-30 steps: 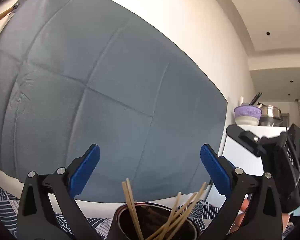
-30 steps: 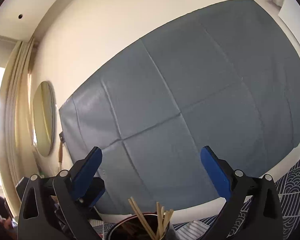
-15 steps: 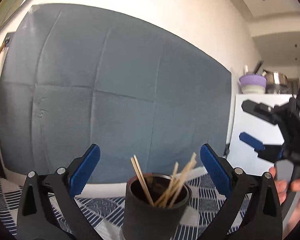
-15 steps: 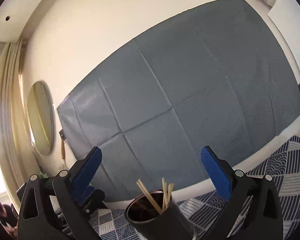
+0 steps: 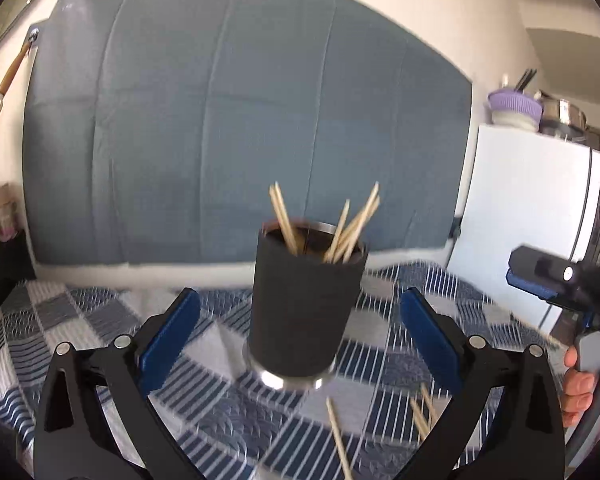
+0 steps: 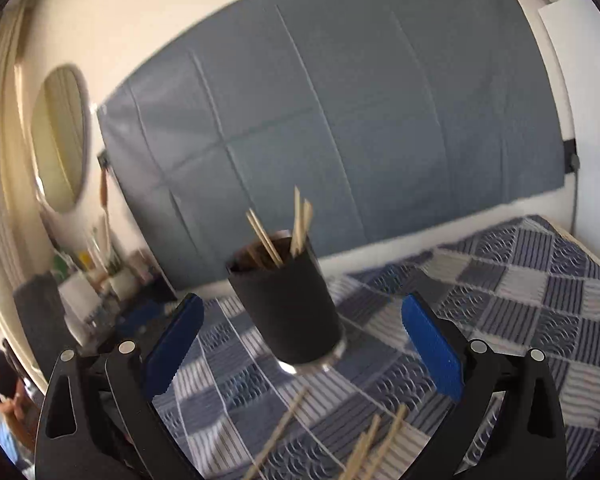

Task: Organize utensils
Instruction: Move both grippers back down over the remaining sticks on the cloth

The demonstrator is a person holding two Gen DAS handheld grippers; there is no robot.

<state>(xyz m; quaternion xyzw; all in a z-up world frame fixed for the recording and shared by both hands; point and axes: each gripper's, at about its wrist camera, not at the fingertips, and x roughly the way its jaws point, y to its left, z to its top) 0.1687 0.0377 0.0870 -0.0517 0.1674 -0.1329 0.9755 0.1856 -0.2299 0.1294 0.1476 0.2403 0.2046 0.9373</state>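
Note:
A black cup with a steel base [image 5: 304, 304] stands upright on the blue patterned cloth [image 5: 80, 320] and holds several wooden chopsticks [image 5: 340, 228]. It also shows in the right wrist view [image 6: 292, 308]. My left gripper [image 5: 300, 332] is open and empty, jaws wide on either side of the cup, short of it. My right gripper [image 6: 302, 340] is open and empty, also facing the cup. Loose chopsticks lie on the cloth in front of the cup [image 5: 338, 436] [image 6: 376, 440]. The right gripper is also visible at the right edge of the left wrist view [image 5: 560, 280].
A grey cloth [image 5: 240, 120] hangs on the wall behind the table. A white fridge [image 5: 528, 220] with a purple bowl [image 5: 514, 106] on top stands at the right. An oval mirror [image 6: 60, 136] and a cluttered shelf [image 6: 100, 272] are at the left.
Both wrist views have tilted down and drawn back. The whole cup, the cloth and the loose chopsticks have come into view. Both grippers stay open.

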